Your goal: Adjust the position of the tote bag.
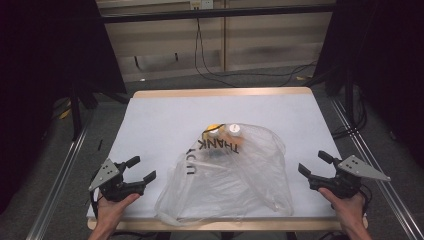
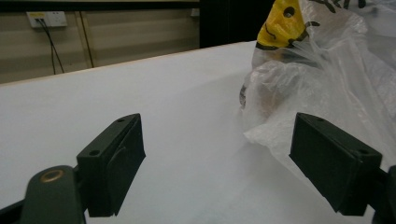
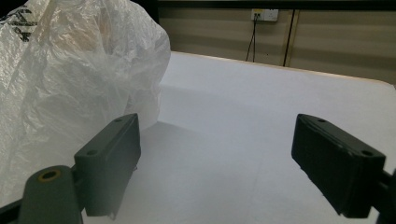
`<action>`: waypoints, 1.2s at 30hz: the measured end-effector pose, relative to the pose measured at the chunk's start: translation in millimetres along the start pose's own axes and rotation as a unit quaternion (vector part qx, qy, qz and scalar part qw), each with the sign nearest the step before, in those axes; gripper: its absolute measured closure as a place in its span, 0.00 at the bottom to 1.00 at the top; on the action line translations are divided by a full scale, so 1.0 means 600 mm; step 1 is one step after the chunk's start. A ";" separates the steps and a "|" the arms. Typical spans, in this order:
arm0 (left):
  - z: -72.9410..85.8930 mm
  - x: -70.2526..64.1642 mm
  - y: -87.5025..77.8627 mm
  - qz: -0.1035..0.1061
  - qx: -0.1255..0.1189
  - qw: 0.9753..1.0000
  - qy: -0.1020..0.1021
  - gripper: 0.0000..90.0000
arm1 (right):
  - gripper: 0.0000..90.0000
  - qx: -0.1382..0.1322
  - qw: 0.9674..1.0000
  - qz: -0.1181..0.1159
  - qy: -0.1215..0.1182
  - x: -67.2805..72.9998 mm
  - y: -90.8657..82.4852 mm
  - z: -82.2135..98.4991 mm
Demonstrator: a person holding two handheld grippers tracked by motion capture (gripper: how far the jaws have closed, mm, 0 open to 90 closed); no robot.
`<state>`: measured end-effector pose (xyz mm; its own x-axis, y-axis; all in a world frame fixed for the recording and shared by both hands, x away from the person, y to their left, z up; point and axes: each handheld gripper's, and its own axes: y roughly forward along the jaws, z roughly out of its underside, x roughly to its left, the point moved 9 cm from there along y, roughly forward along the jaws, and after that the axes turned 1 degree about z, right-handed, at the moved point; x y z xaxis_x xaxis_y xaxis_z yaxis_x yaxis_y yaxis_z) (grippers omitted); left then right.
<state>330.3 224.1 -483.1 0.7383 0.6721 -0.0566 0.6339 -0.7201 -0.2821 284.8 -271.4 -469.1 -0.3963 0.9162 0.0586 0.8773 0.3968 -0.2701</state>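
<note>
Both tongs, left (image 1: 141, 169) and right (image 1: 313, 162), gape empty beside the plastic bag (image 1: 235, 175) holding bottles (image 1: 232, 129).

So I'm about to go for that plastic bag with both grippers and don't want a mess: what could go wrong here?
The plastic bag is thin and crumpled, so open fingers may pinch a single layer and tear it or slip. Two white-capped items lie at its far end; lifting the near edge could spill them onto the table.

Both grippers (image 1: 142, 168) (image 1: 312, 162) black w/ blocky fingers (image 2: 112, 163), grey triangular top plates, brass screw.
</note>
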 end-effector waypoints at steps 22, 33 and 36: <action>-0.005 -0.040 -0.003 0.044 0.035 0.998 -0.016 0.41 | 0.50 0.044 0.996 -0.076 0.006 0.031 -0.002 0.008; -0.006 -0.084 -0.015 0.073 0.049 0.996 -0.004 0.51 | 0.65 0.053 0.989 -0.135 -0.005 0.078 -0.027 -0.001; -0.002 -0.101 -0.027 0.085 0.054 0.995 -0.004 0.52 | 0.68 0.058 0.987 -0.151 -0.006 0.096 -0.036 0.003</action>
<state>275.3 194.7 -474.1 0.8307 0.5439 -0.1188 0.4718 -0.8011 -0.3684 242.2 -227.1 -461.7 -0.6384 0.7565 0.1419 0.6822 0.6414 -0.3510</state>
